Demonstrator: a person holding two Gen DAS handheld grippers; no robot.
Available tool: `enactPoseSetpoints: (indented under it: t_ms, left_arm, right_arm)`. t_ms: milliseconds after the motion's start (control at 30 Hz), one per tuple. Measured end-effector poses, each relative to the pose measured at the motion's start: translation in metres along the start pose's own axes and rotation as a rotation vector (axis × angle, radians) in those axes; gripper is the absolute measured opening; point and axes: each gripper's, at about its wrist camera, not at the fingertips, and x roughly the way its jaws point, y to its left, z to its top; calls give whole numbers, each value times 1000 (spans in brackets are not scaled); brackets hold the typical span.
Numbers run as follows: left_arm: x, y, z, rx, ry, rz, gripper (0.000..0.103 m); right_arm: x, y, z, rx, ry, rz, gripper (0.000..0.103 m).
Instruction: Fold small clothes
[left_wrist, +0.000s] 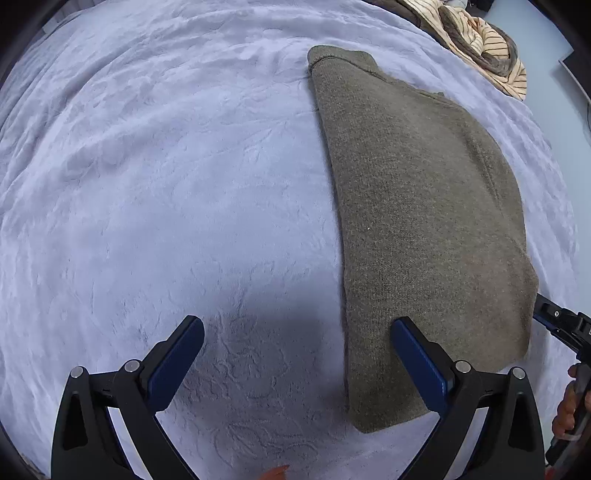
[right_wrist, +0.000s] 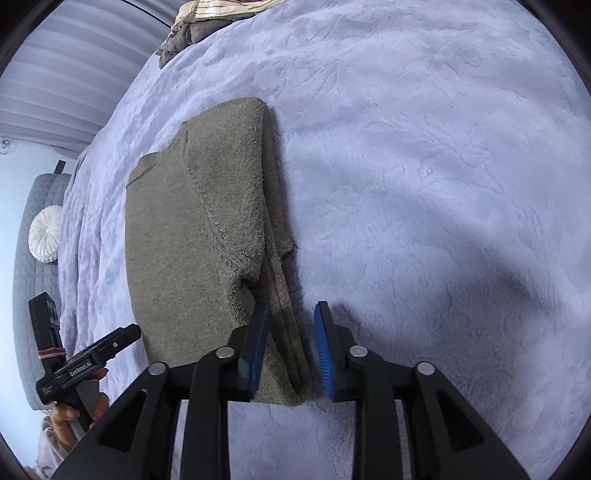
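An olive-green knitted sweater (left_wrist: 424, 221) lies folded into a long strip on the lavender plush blanket (left_wrist: 166, 184). My left gripper (left_wrist: 297, 325) stands wide open over the strip's near left edge, its right finger above the knit and its left finger over bare blanket. In the right wrist view the sweater (right_wrist: 184, 240) shows a doubled edge running down between the fingers of my right gripper (right_wrist: 292, 308). That gripper is partly open; the left pad is against the fabric, the right pad stands clear of it.
A heap of striped and grey clothes (left_wrist: 480, 48) sits at the blanket's far edge. A white round cushion (right_wrist: 46, 234) leans on a grey quilted headboard (right_wrist: 37, 192). A hand holds the other gripper (right_wrist: 92, 354) beside the sweater. Bare blanket (right_wrist: 424, 184) spreads to the right.
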Motion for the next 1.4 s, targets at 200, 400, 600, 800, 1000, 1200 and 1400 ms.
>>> enactPoseSetpoints:
  t_ms: [200, 400, 600, 800, 1000, 1200, 1400]
  left_arm:
    - [2, -5, 1, 27, -7, 17, 102]
    - [9, -3, 6, 8, 17, -22, 102]
    - [11, -1, 6, 22, 20, -38, 102]
    - [-5, 3, 11, -12, -31, -134, 102]
    - [-7, 3, 29, -28, -60, -118, 102]
    - [5, -8, 54, -62, -77, -121, 102]
    - [17, -23, 66, -64, -80, -100, 102]
  right_arm:
    - [-4, 0, 6, -31, -33, -26, 65]
    - [-2, -1, 14, -40, -24, 1, 65]
    - [-3, 3, 23, -71, -27, 8, 65]
    - [-7, -1, 28, -60, -38, 34, 65]
    - [-6, -3, 38, -45, -32, 98, 65]
    - [30, 7, 70, -27, 27, 186, 38]
    - [27, 34, 77, -189, 6, 85, 8]
